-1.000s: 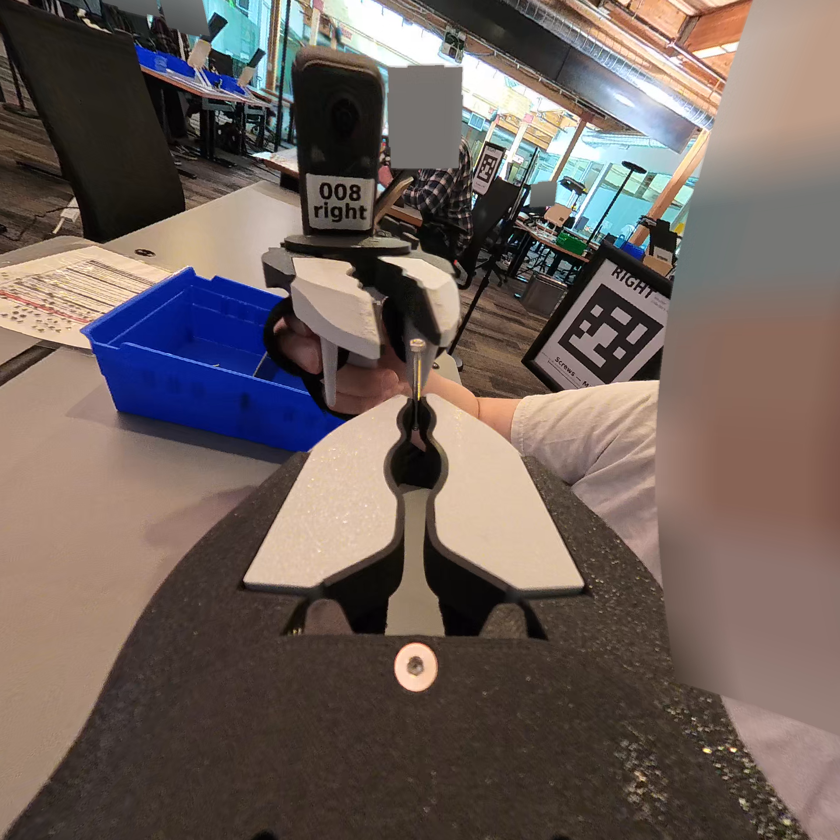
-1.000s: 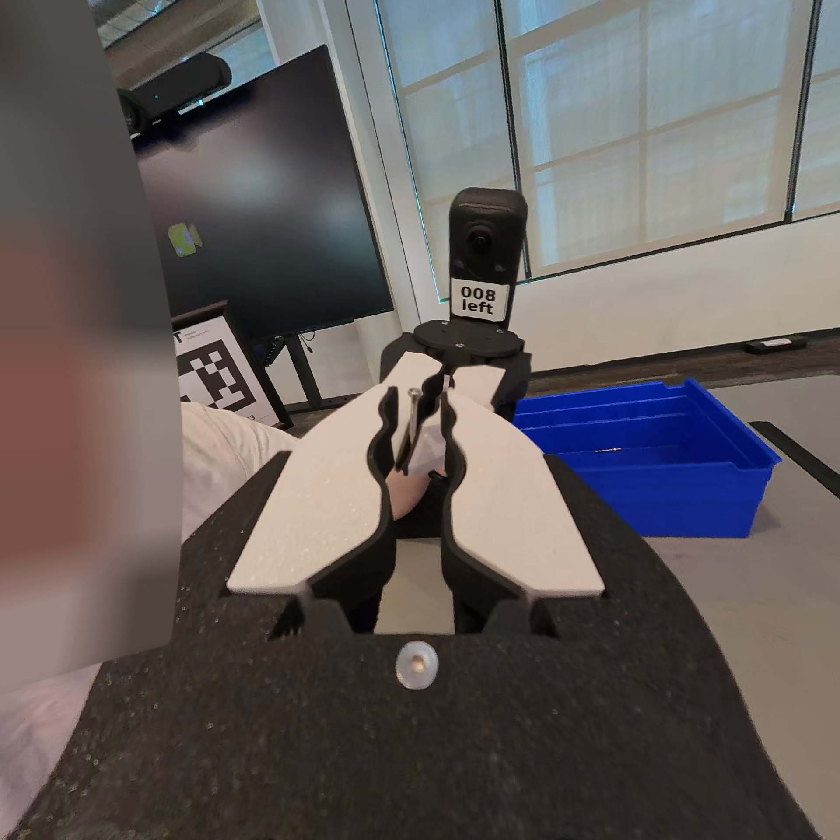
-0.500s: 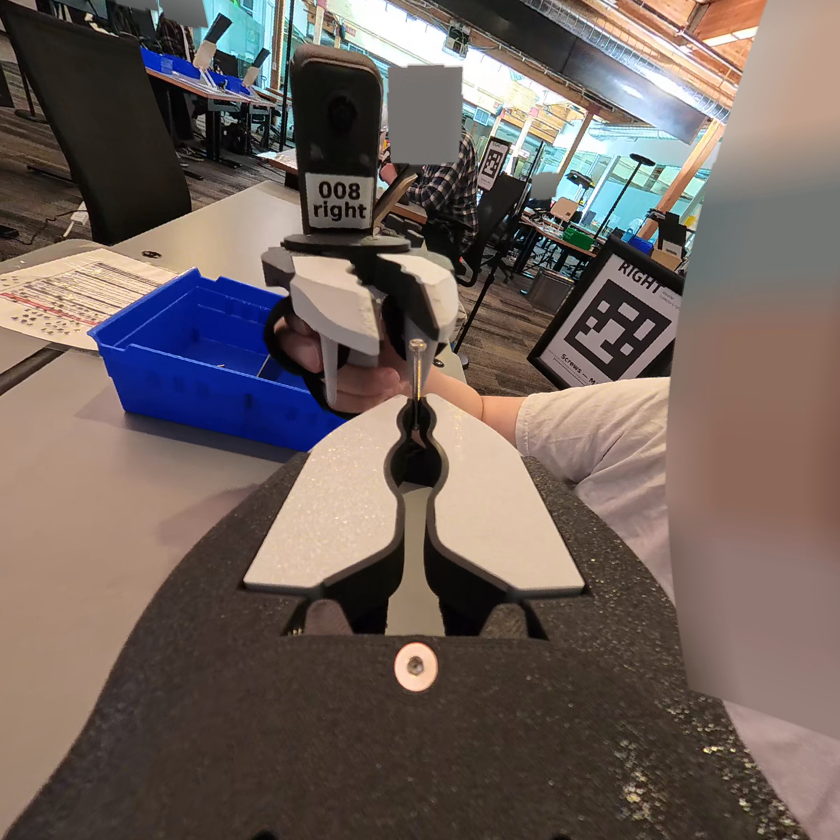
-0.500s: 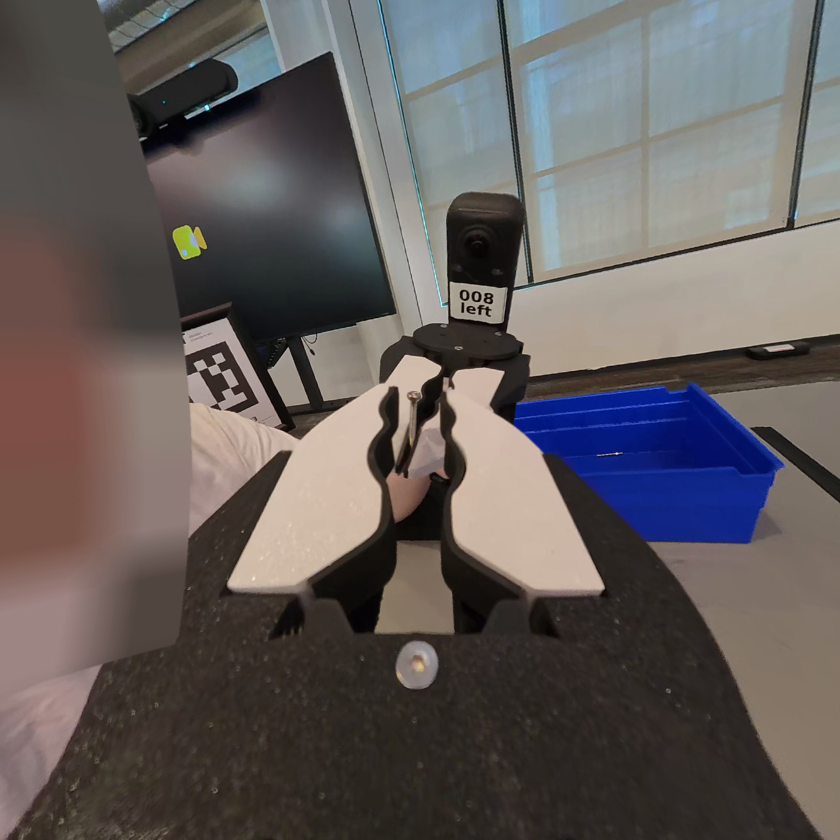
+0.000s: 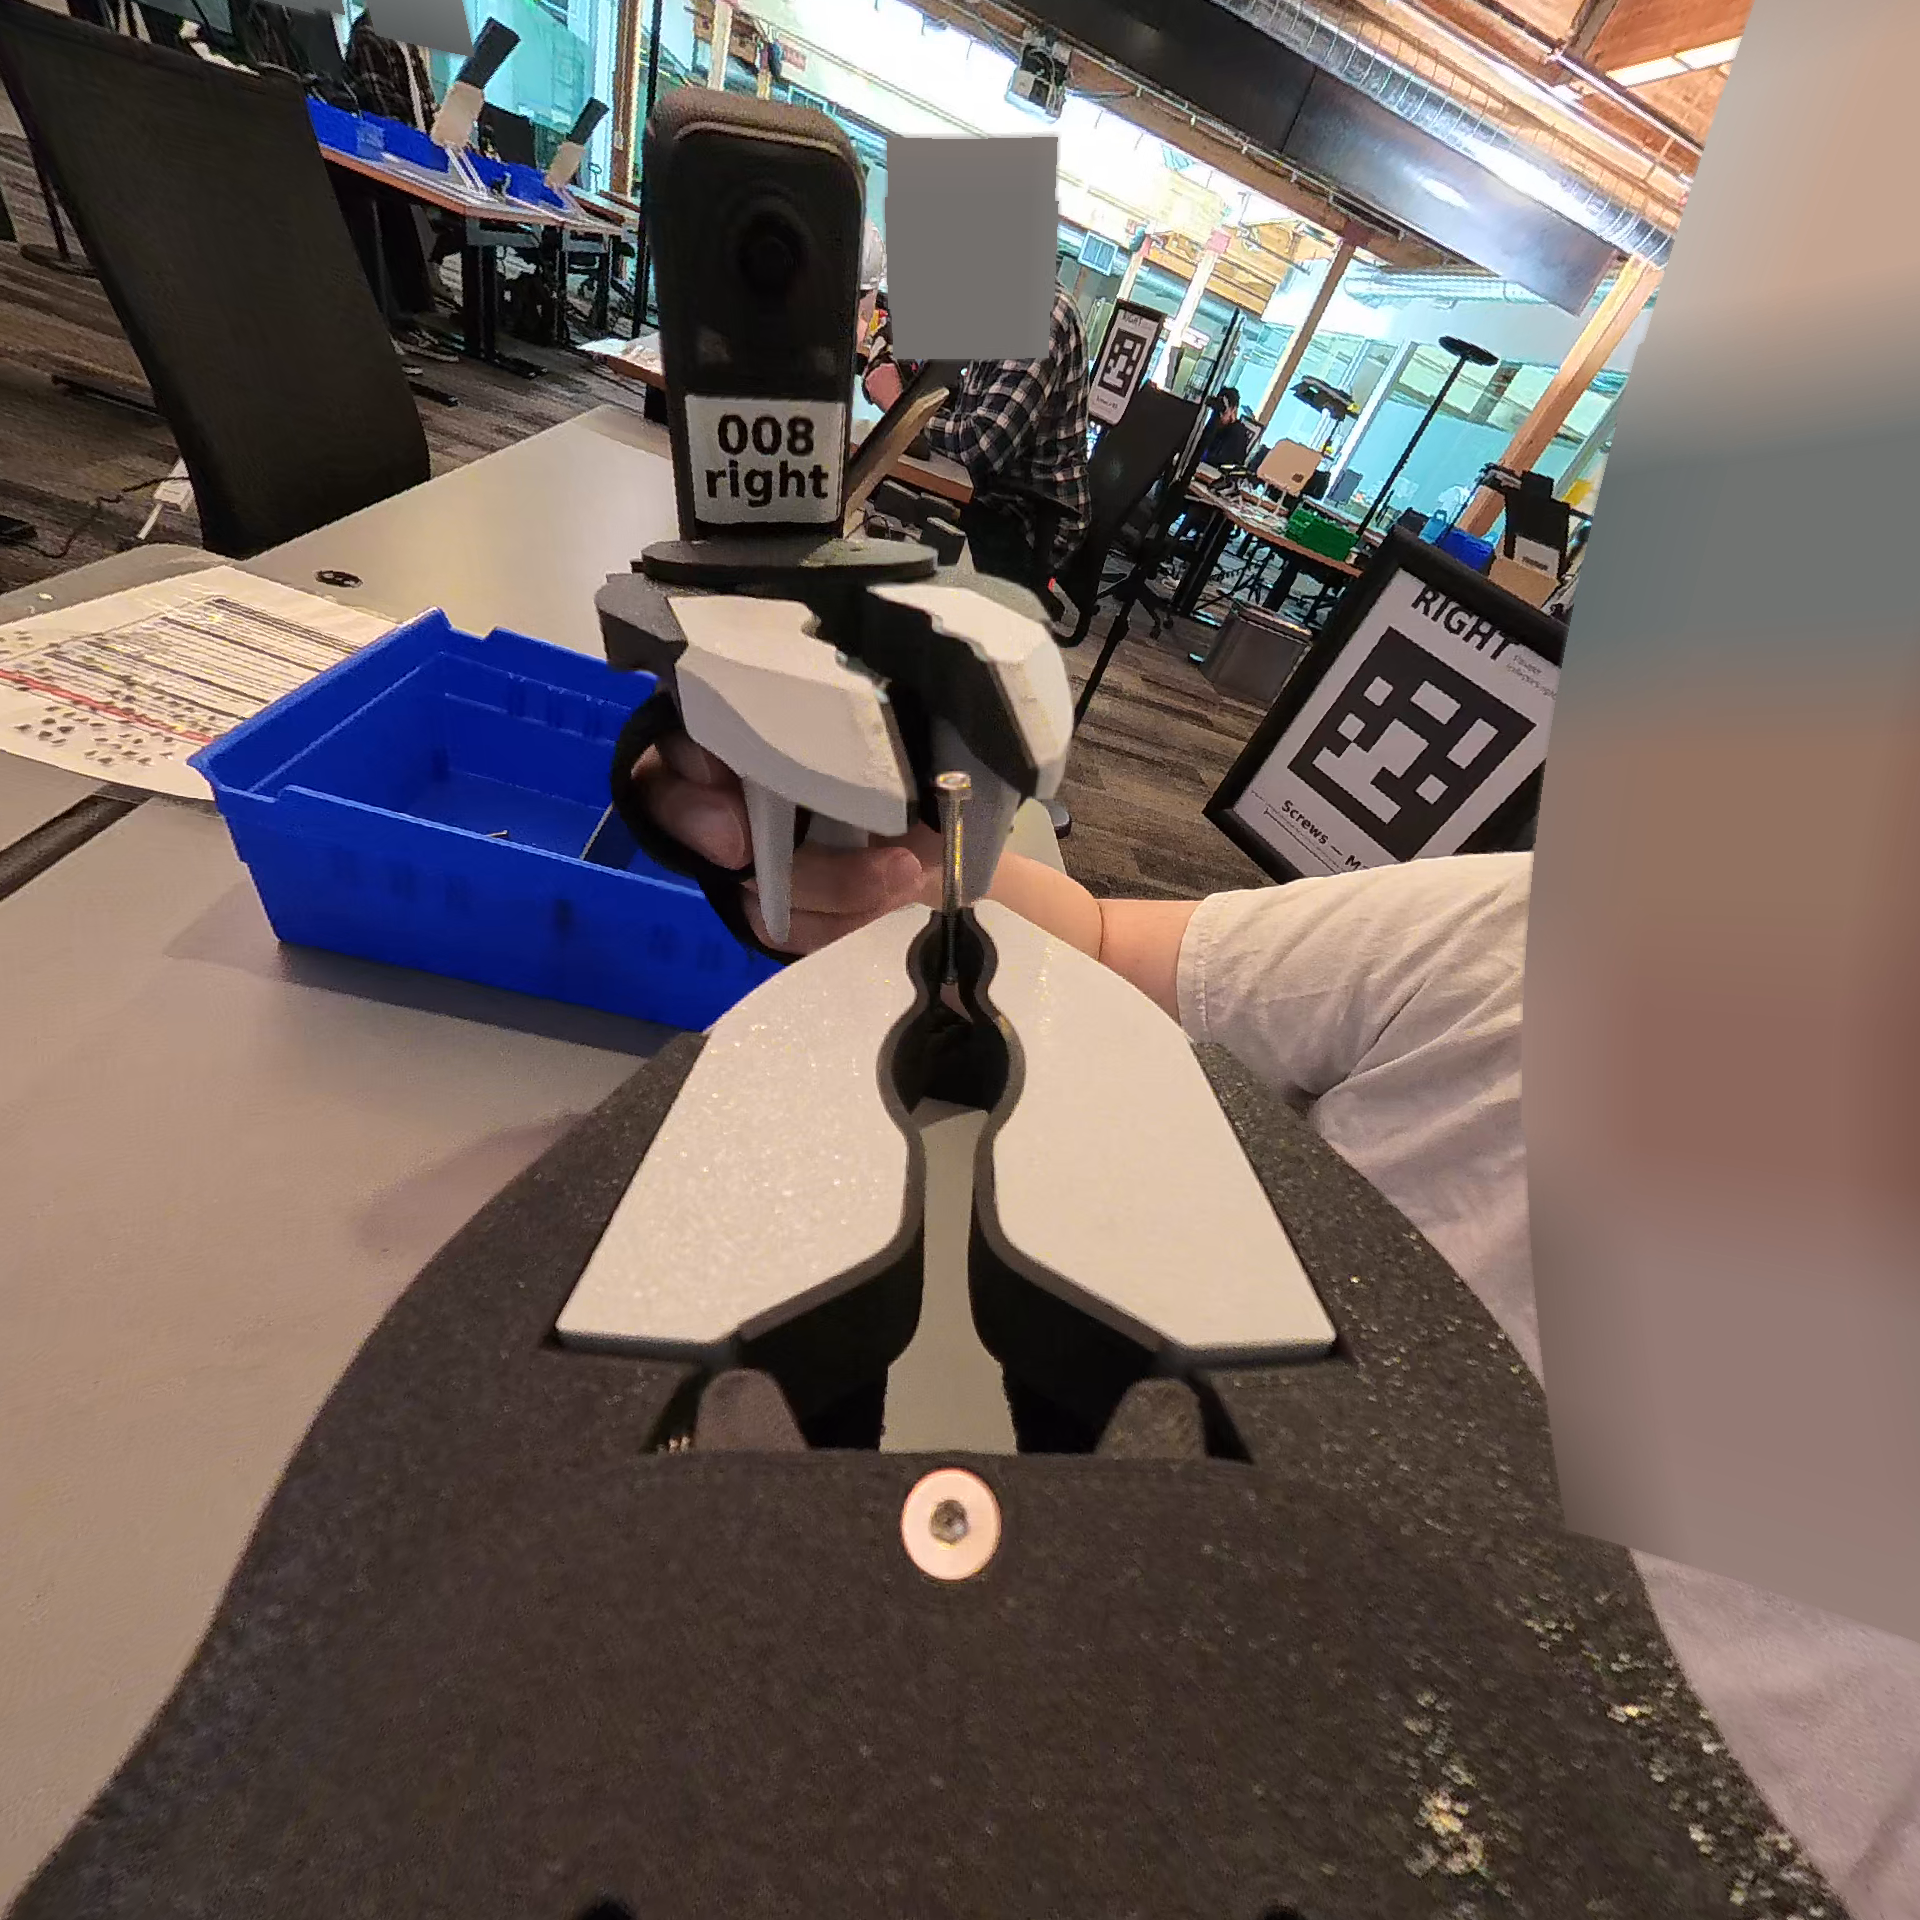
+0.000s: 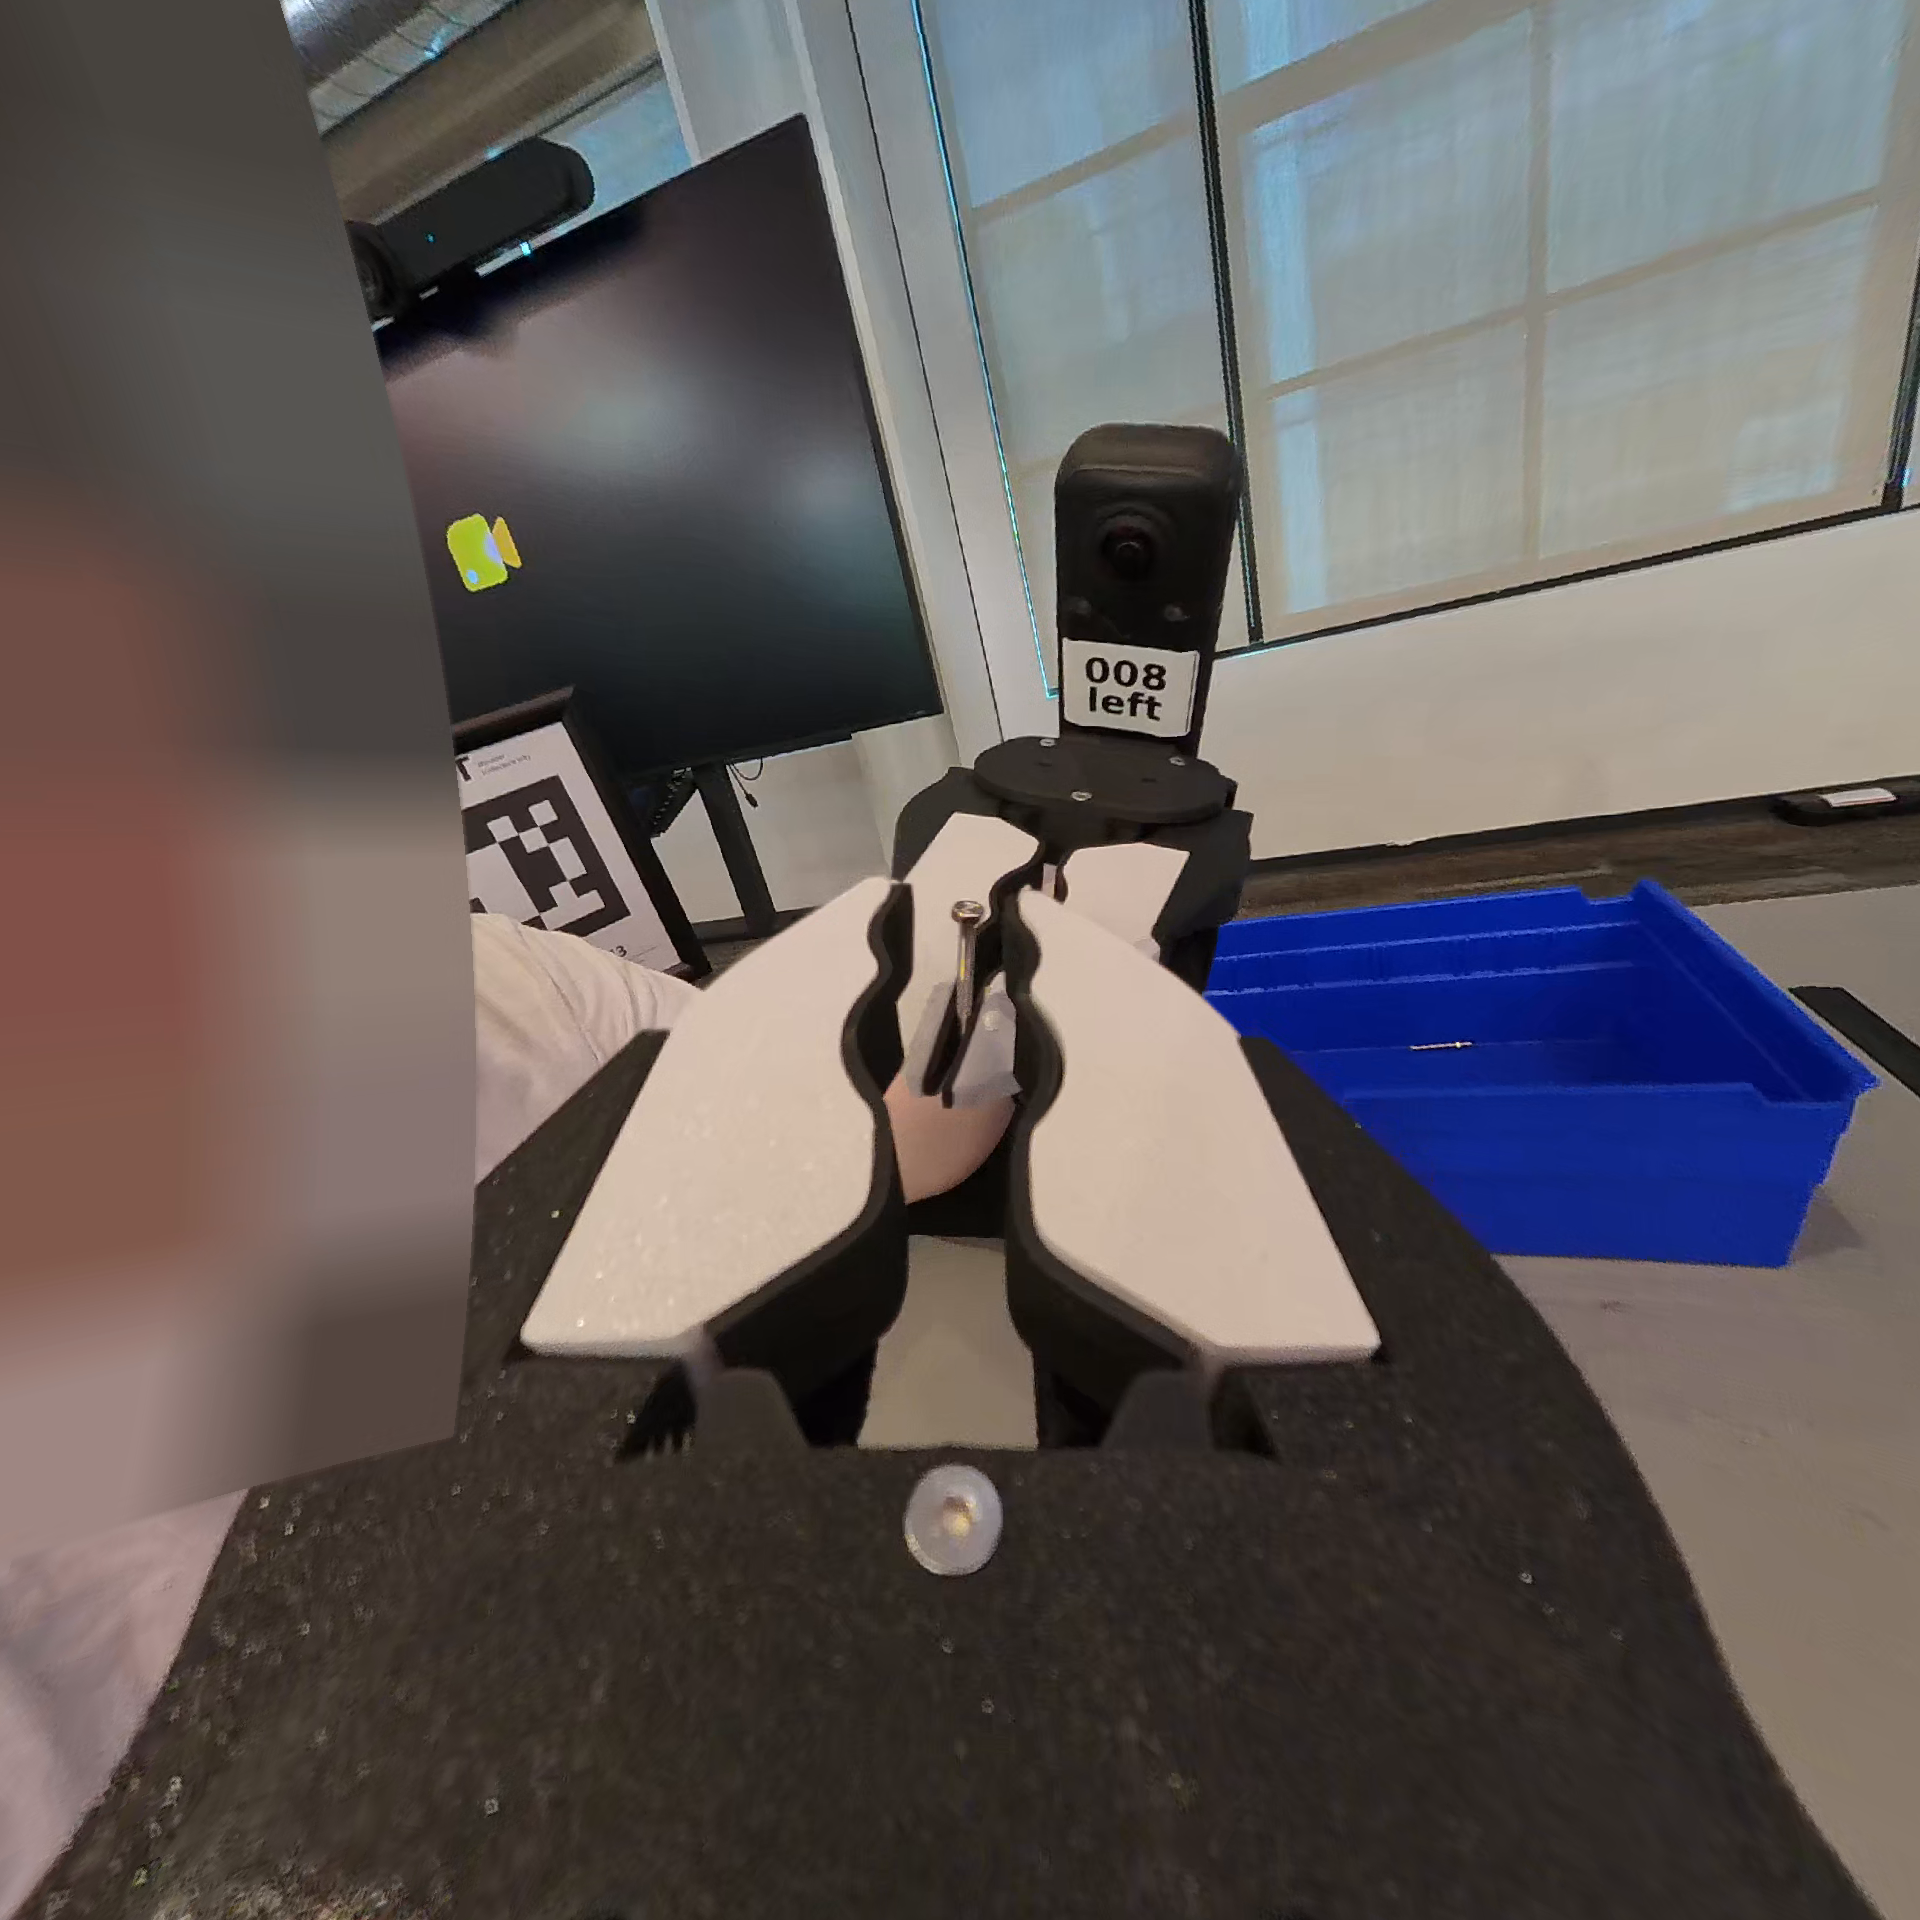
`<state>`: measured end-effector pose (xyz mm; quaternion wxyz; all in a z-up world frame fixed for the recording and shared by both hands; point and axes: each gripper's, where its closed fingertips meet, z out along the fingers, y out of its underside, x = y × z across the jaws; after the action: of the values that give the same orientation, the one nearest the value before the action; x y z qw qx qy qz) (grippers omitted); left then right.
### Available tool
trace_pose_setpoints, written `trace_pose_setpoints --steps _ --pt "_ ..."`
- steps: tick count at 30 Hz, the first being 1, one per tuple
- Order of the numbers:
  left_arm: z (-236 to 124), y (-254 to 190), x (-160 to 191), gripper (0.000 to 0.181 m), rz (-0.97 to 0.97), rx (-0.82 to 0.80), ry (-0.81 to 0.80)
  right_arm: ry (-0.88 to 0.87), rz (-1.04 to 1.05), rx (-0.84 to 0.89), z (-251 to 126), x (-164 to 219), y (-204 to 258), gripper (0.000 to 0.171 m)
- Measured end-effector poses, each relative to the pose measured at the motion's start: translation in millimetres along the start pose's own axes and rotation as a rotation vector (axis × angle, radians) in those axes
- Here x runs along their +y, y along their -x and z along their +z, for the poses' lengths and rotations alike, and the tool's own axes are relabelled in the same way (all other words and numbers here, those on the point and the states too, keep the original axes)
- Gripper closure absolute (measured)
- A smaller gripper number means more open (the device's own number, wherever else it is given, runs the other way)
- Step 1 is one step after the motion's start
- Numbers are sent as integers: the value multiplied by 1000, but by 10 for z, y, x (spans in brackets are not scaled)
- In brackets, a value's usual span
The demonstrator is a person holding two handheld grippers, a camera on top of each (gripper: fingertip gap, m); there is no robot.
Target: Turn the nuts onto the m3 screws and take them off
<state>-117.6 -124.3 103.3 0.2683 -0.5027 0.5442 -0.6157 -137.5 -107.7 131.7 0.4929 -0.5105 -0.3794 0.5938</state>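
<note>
My left gripper [image 5: 951, 940] is shut on the lower shaft of a thin metal screw [image 5: 952, 831], which stands upright with its head on top. My right gripper [image 6: 961, 920] faces it, open, with one finger on each side of the screw [image 6: 966, 956] and a gap on both sides. In the left wrist view the right gripper [image 5: 883, 883] sits just behind the screw head. In the right wrist view the left gripper's fingertips [image 6: 992, 1055] pinch the shaft. I see no nut on the screw or in either gripper.
A blue bin [image 5: 447, 894] stands on the grey table [image 5: 208, 1195]; in the right wrist view the bin [image 6: 1558, 1174] holds a loose screw [image 6: 1439, 1045]. A printed sheet [image 5: 135, 665] lies beyond the bin. A marker sign [image 5: 1403, 748] and a person's white sleeve [image 5: 1351, 997] are to the right. My two grippers' fingertips are within a few centimetres of each other.
Both grippers drift slightly together. The screw stays upright in the left gripper and the right gripper stays open around it.
</note>
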Motion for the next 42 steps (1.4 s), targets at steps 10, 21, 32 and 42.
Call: trace_pose_setpoints --steps 10,21,32,42 --pt "-23 -4 -21 180 2 -3 -8 -33 27 -10 -78 -41 -56 155" --pt "-16 -5 -15 180 2 -3 -4 -21 37 5 -89 -15 -103 156" --pt "-3 -11 -8 180 2 -2 -1 -15 43 -4 -57 0 -72 155" --pt "2 -8 -4 180 -2 1 0 -23 14 -34 -29 -37 43 157"
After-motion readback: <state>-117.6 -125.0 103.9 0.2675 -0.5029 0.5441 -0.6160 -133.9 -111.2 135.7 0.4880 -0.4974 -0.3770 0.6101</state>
